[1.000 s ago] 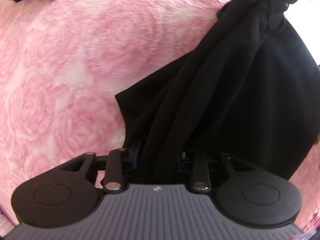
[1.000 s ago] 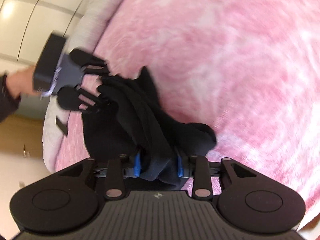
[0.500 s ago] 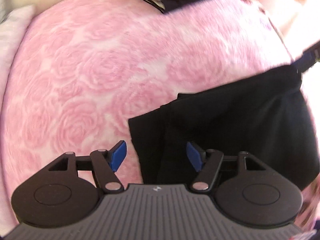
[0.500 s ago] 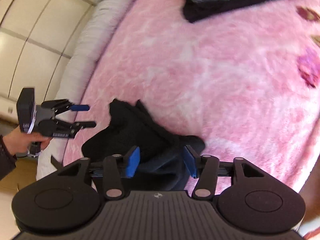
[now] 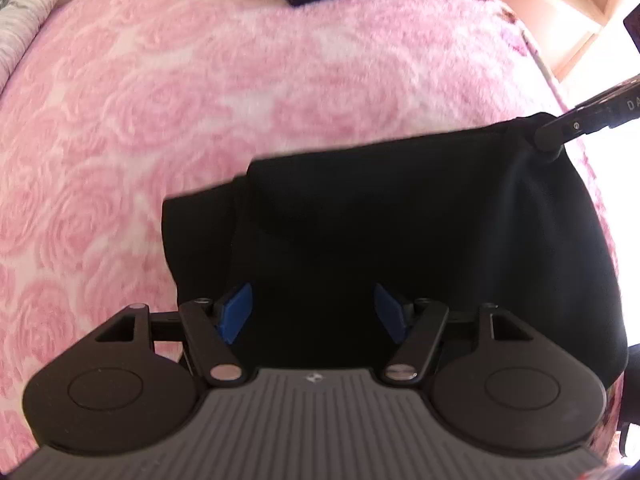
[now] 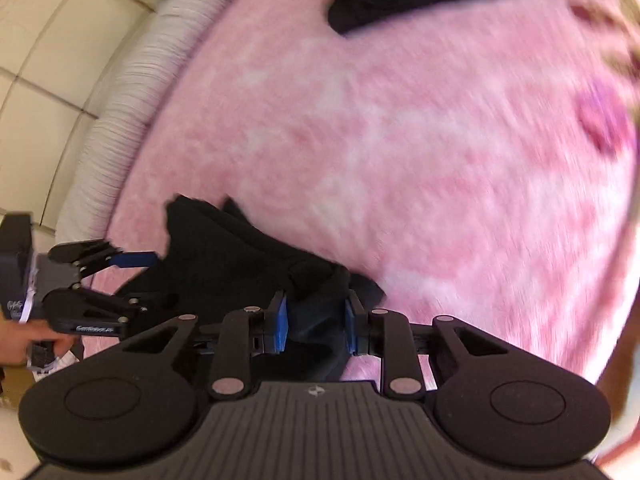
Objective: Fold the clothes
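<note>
While my left gripper [image 5: 312,312] hangs over the black garment [image 5: 400,232] on the pink blanket [image 5: 200,100], its jaws stand wide, nothing pinched; my right gripper's tip bites the cloth's corner at 2 o'clock. Right wrist view: right gripper [image 6: 316,328] closing w/ bunched fabric between its pads; left gripper at 9 o'clock.

Bright daylight, right-edge glare, fisheye warp, motion blur.
</note>
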